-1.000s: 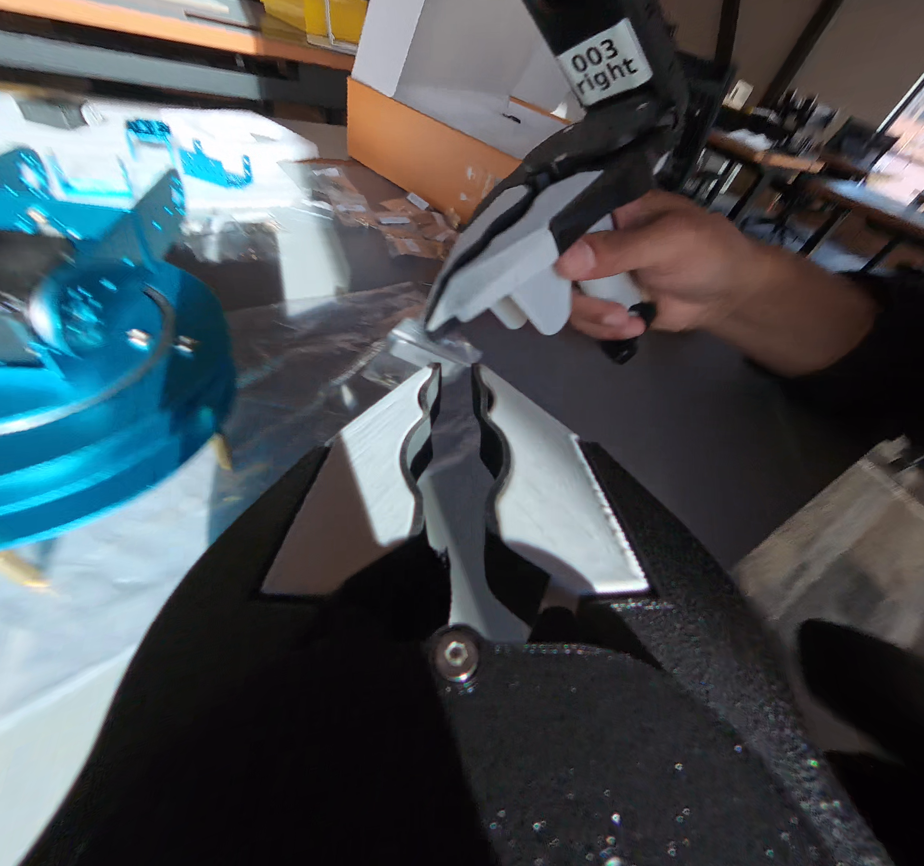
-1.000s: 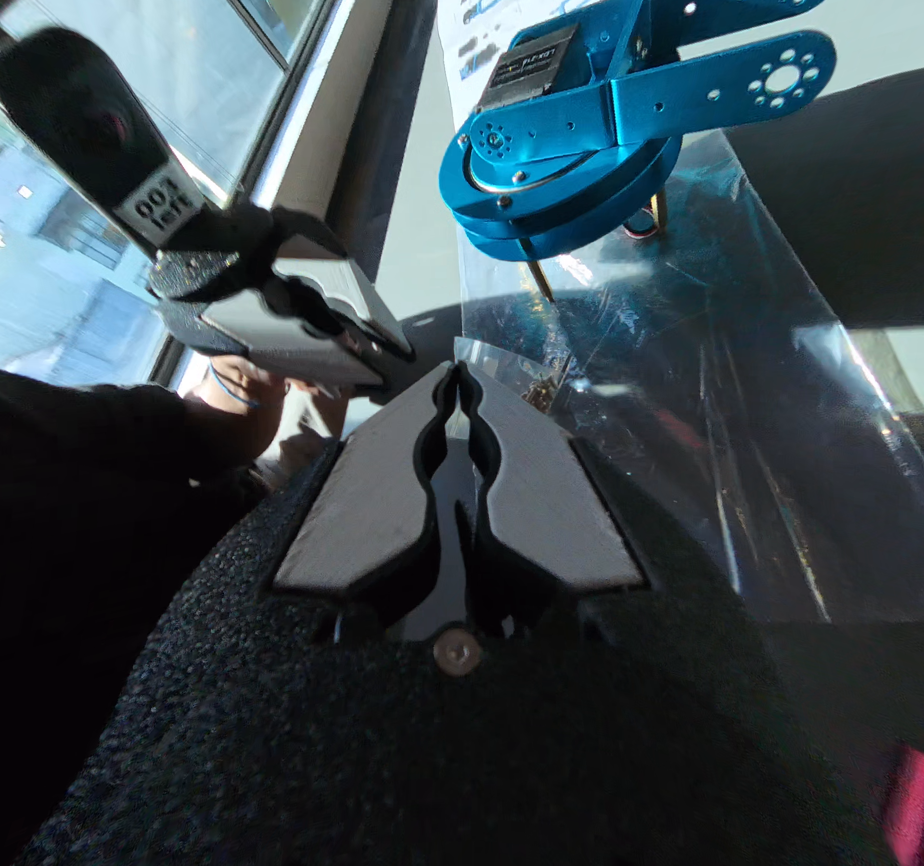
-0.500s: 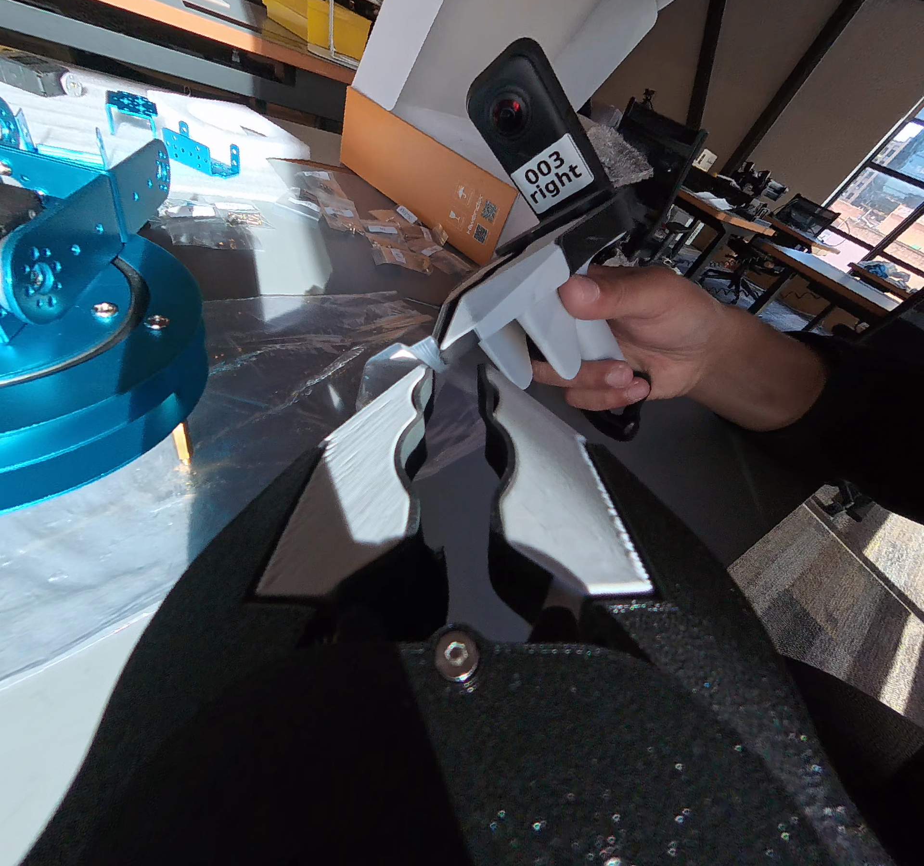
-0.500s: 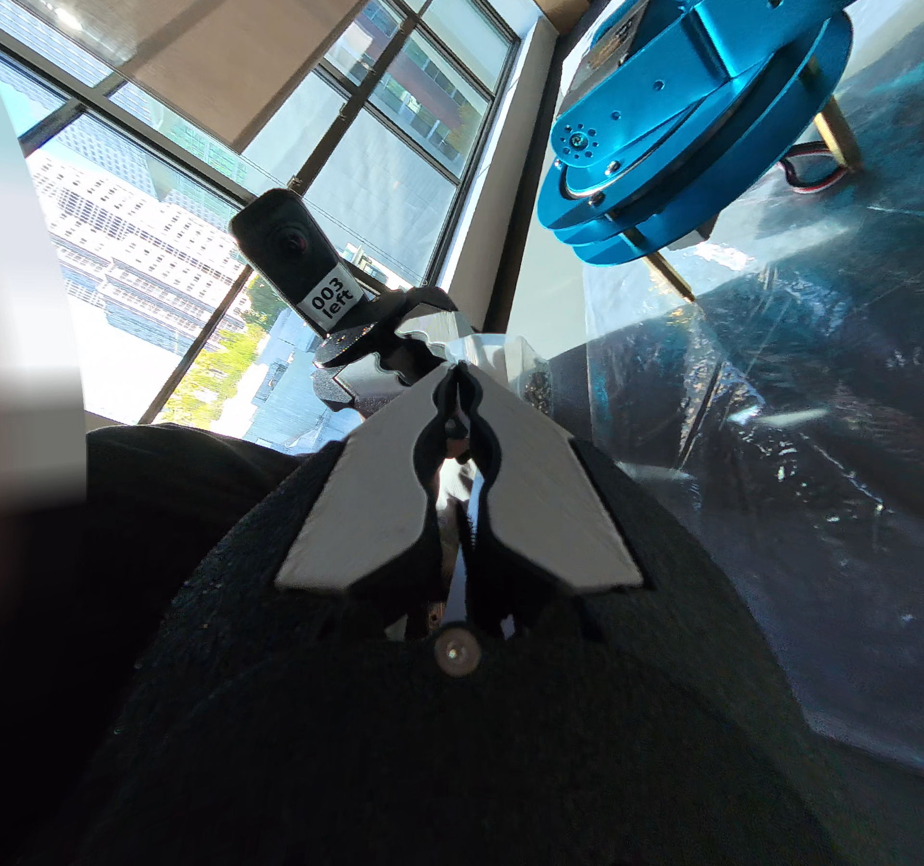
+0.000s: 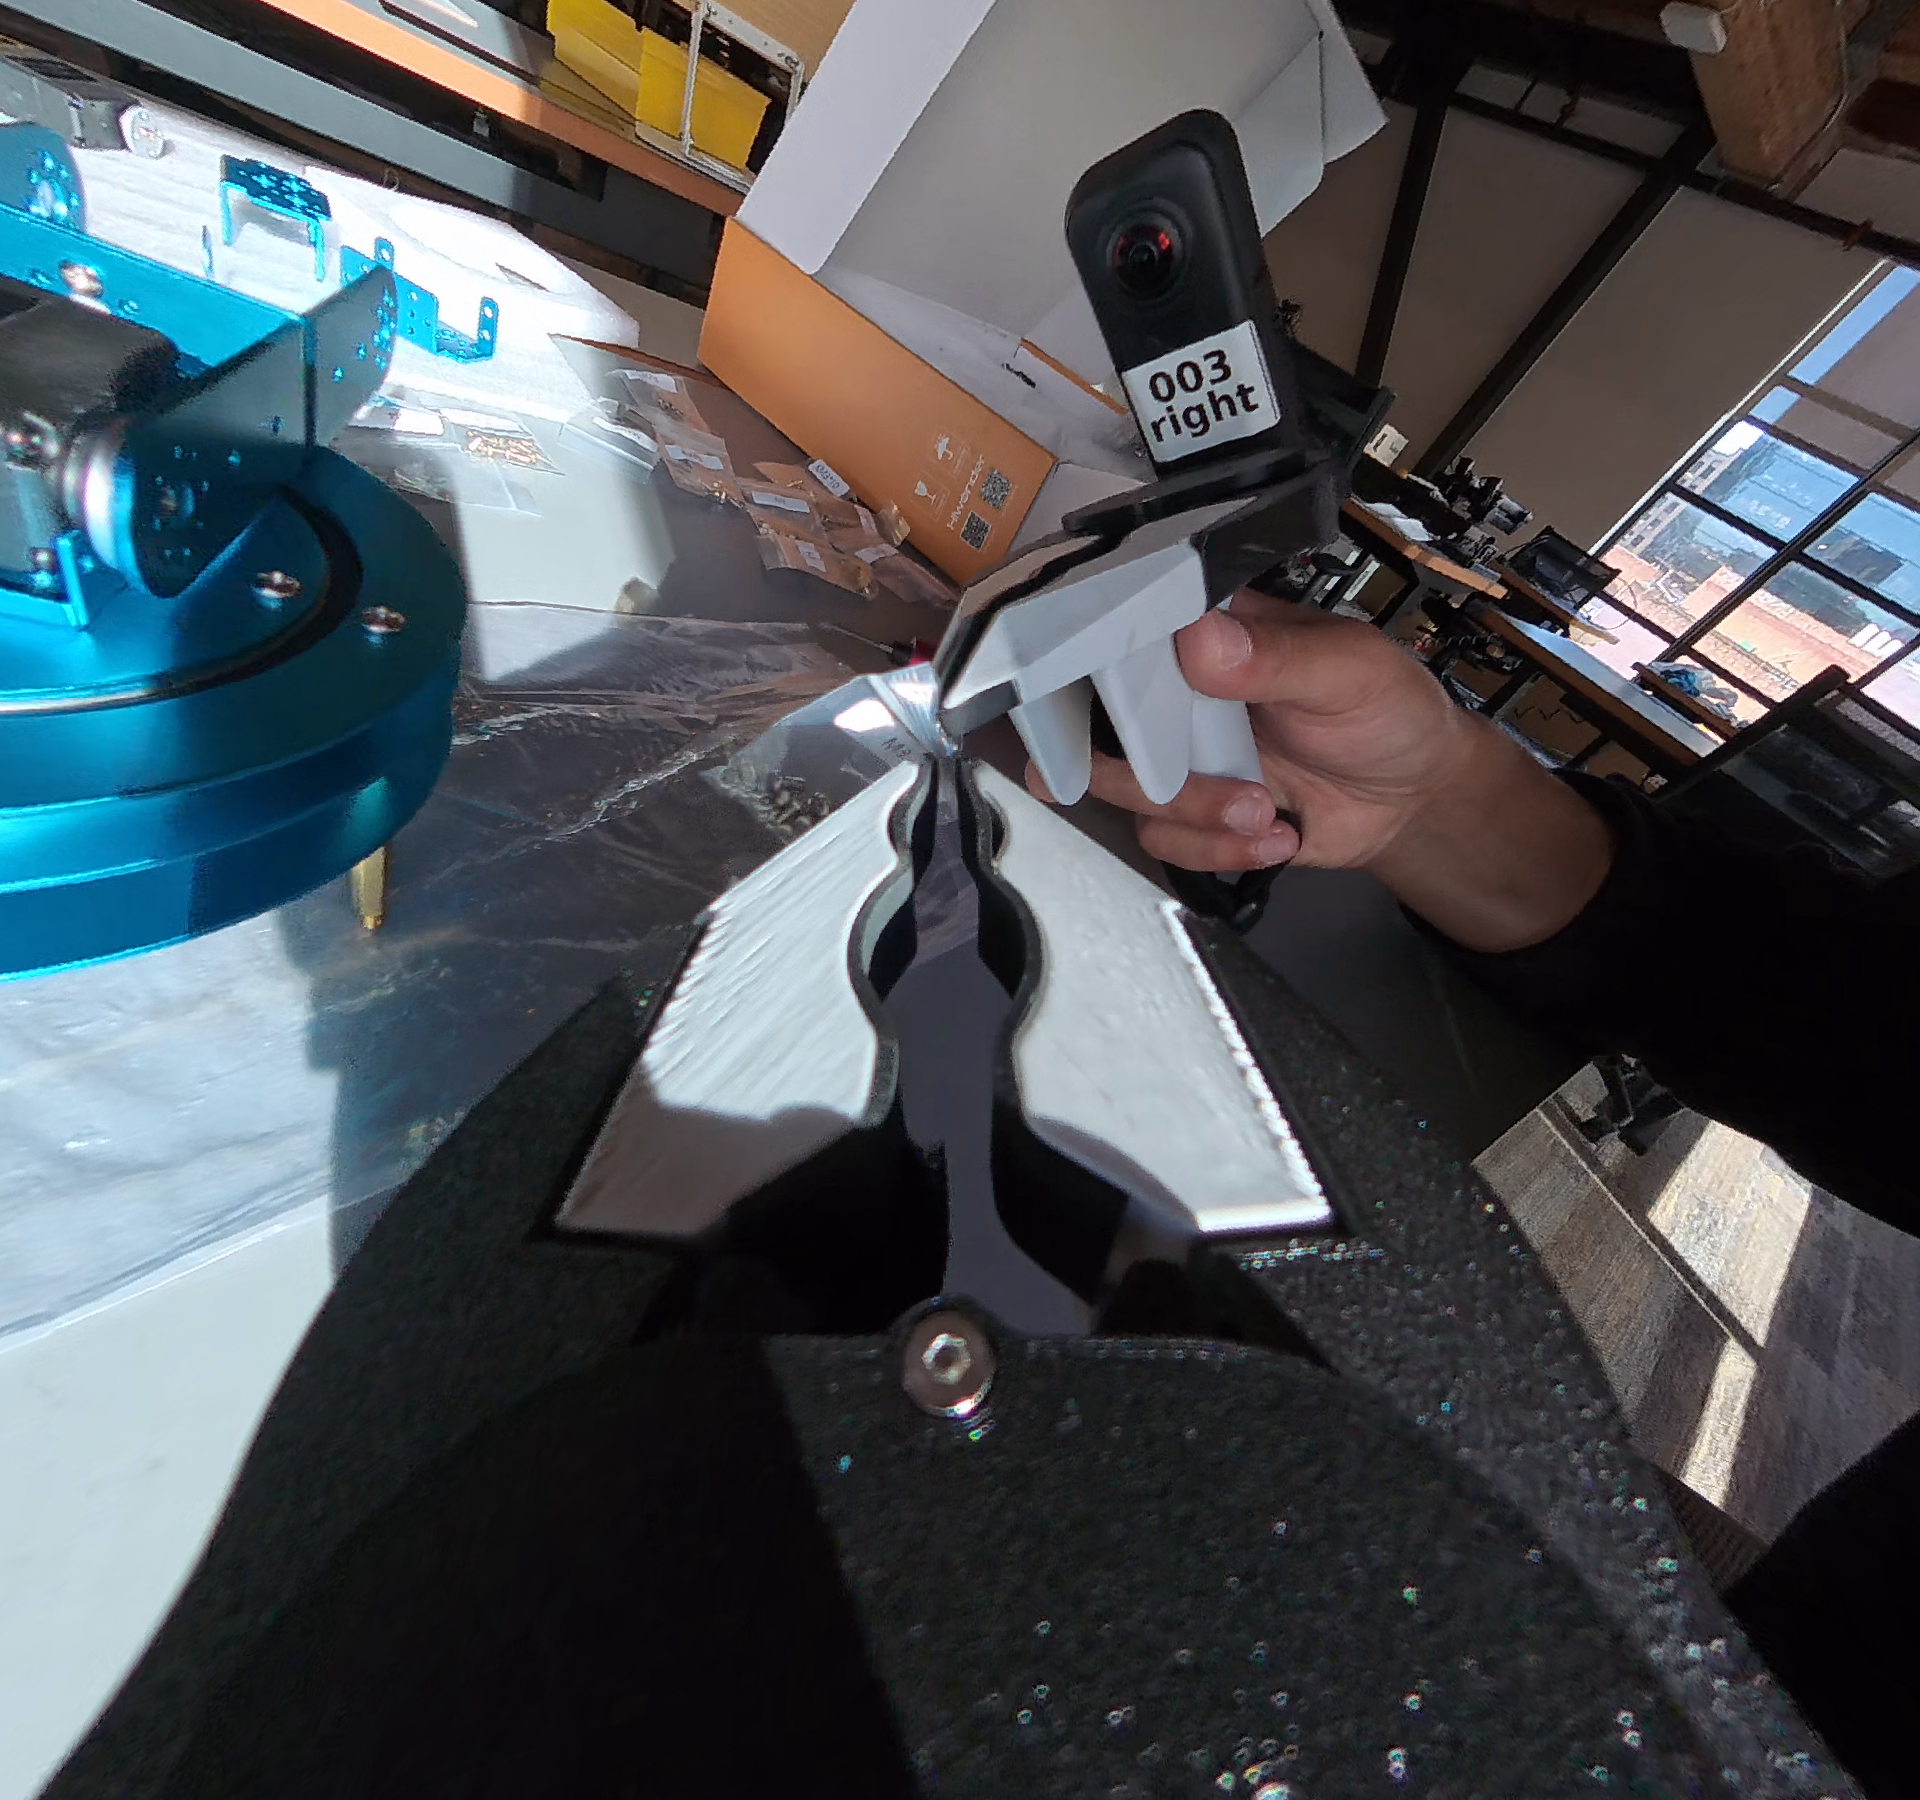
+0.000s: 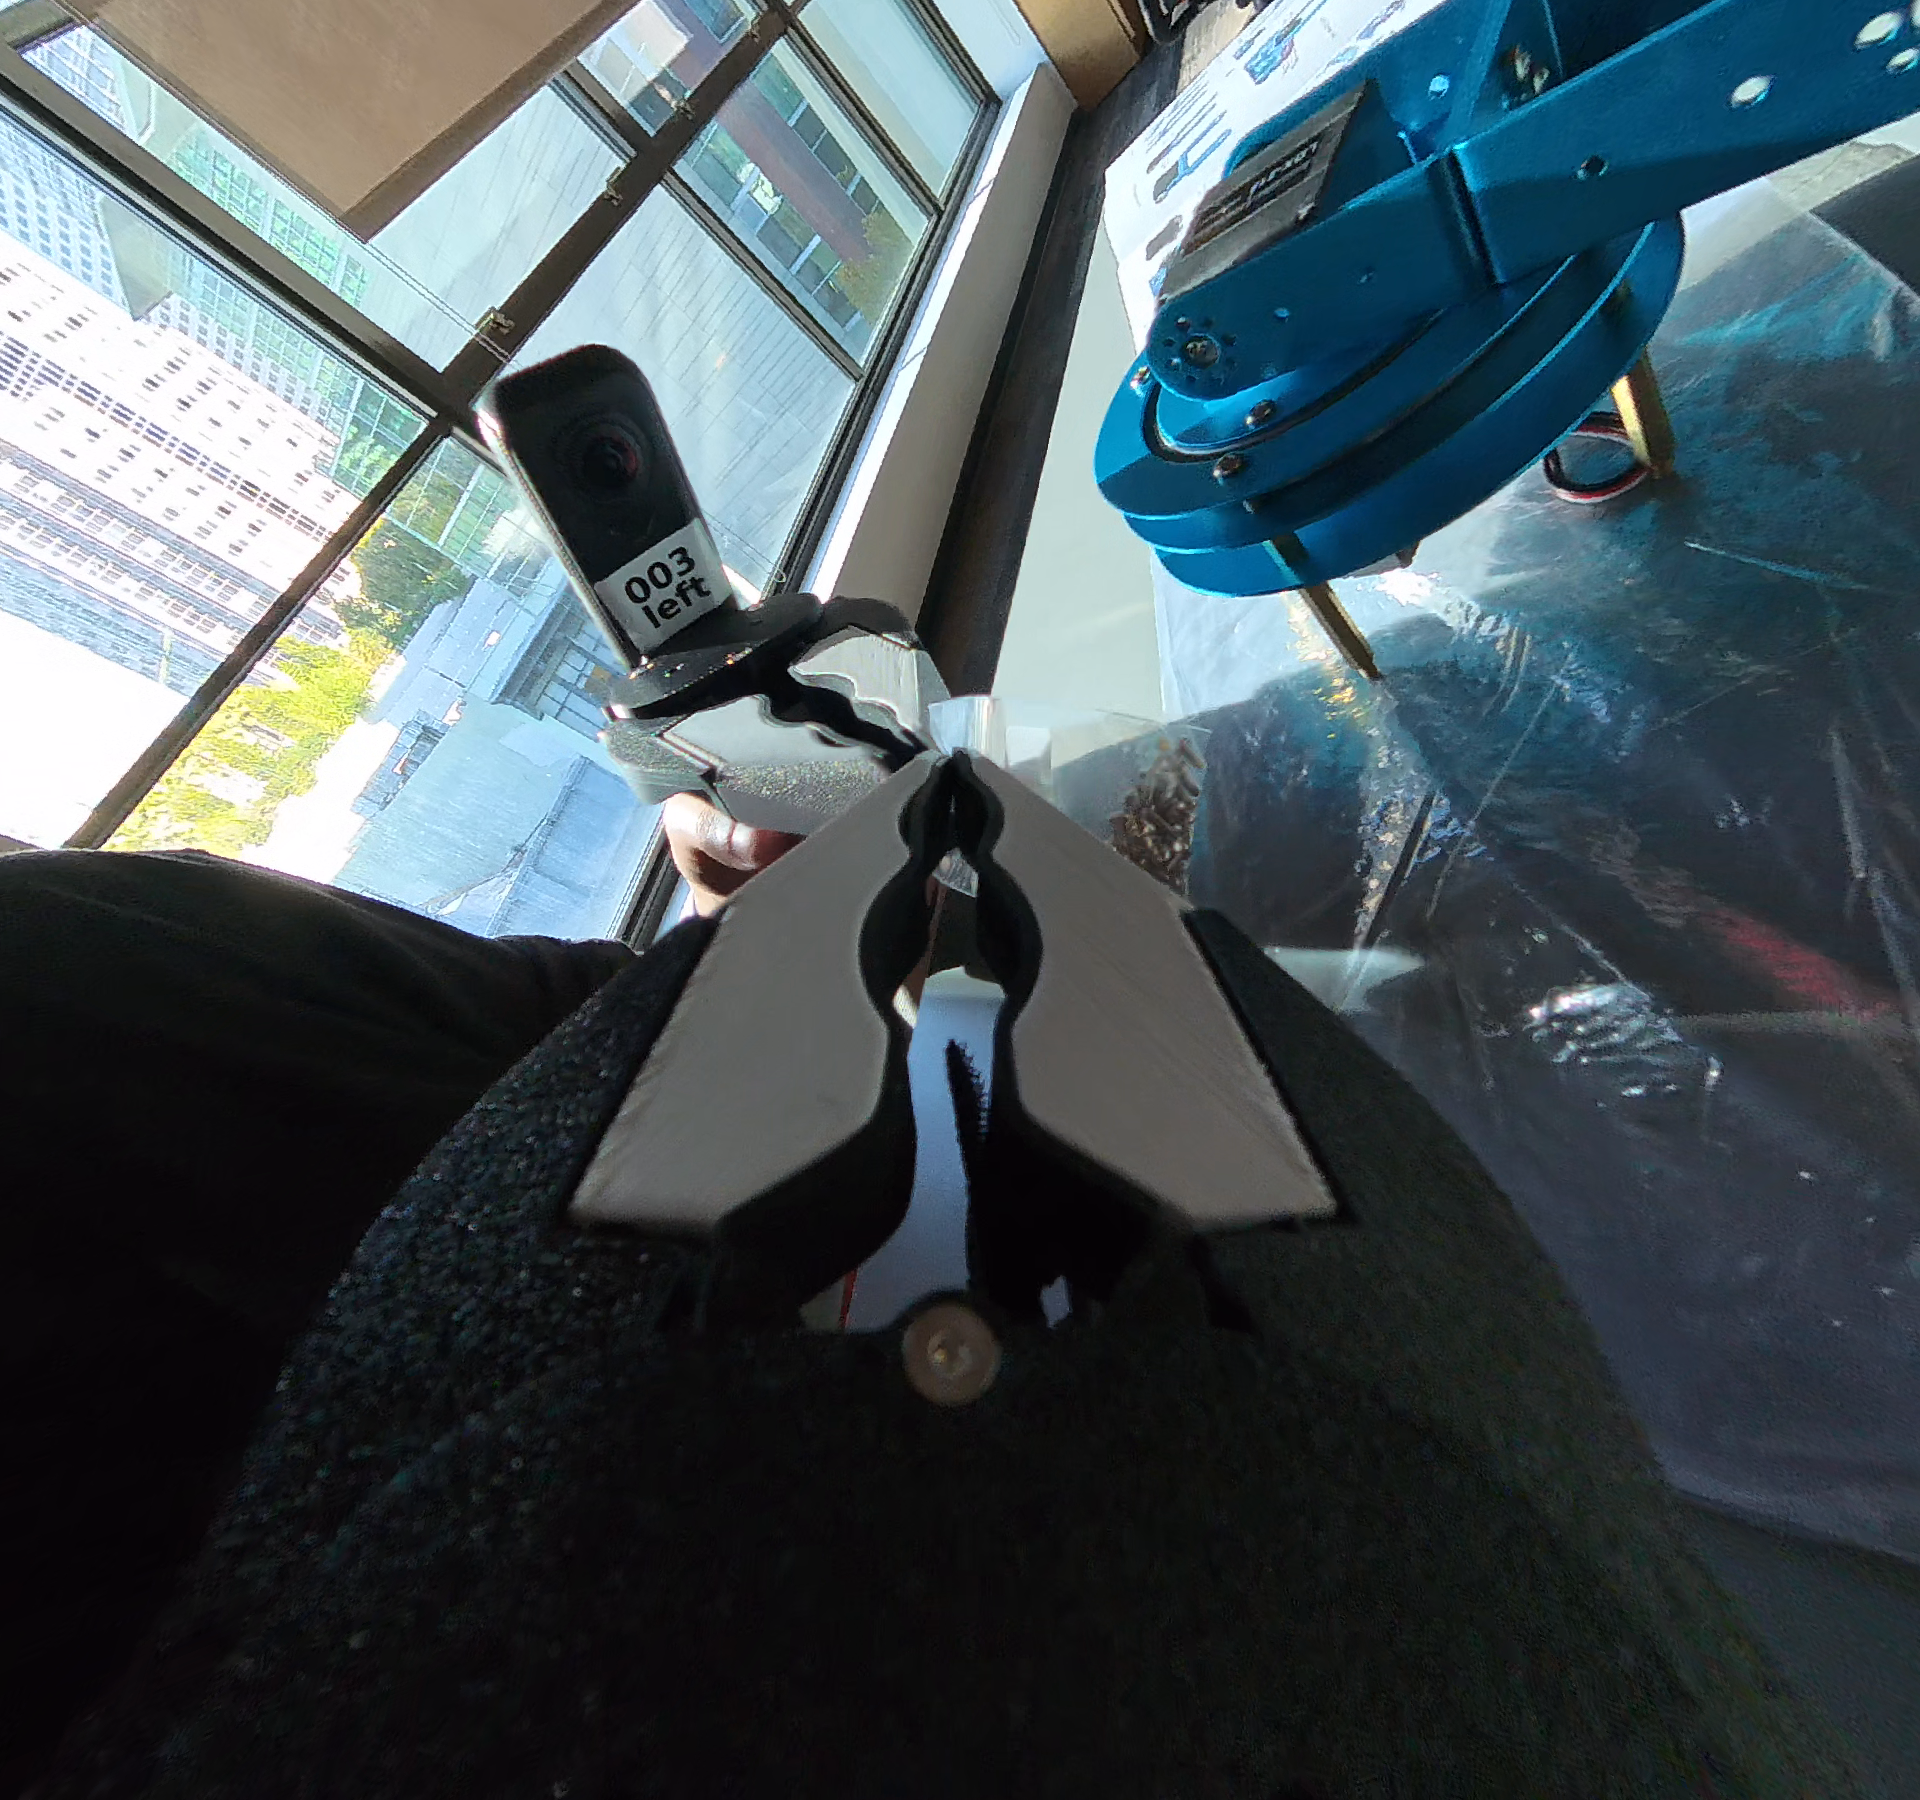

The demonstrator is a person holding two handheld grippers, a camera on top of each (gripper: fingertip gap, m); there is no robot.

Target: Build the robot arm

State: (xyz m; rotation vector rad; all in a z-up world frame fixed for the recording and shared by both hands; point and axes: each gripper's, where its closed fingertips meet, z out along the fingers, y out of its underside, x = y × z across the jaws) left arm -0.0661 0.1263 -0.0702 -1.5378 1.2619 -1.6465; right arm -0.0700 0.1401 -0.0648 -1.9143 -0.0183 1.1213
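A small clear plastic bag (image 5: pixel 831 742) with several small screws in it hangs between my two grippers, above the table. My left gripper (image 5: pixel 940 763) is shut on the bag's top edge. The right gripper (image 5: pixel 951 716), held by a hand, pinches the same edge right beside it, tip to tip. In the right wrist view my right gripper (image 6: pixel 951 763) is shut on the bag (image 6: pixel 1091 774), with the screws (image 6: pixel 1153 815) hanging to the right. The left gripper (image 6: pixel 914 727) meets it from the left.
A blue metal turntable assembly (image 5: pixel 208 607) on brass legs stands to the left on a clear plastic sheet (image 5: pixel 623 711); it also shows in the right wrist view (image 6: pixel 1403 400). An open orange and white box (image 5: pixel 883 400), small parts bags (image 5: pixel 790 514) and blue brackets (image 5: pixel 270 202) lie behind. My left and right fingertips are right by each other.
My left gripper's jaws, apart half a second ago, have closed on the bag's edge beside the right gripper. The right wrist view has tilted up toward the windows, and the bag is higher.
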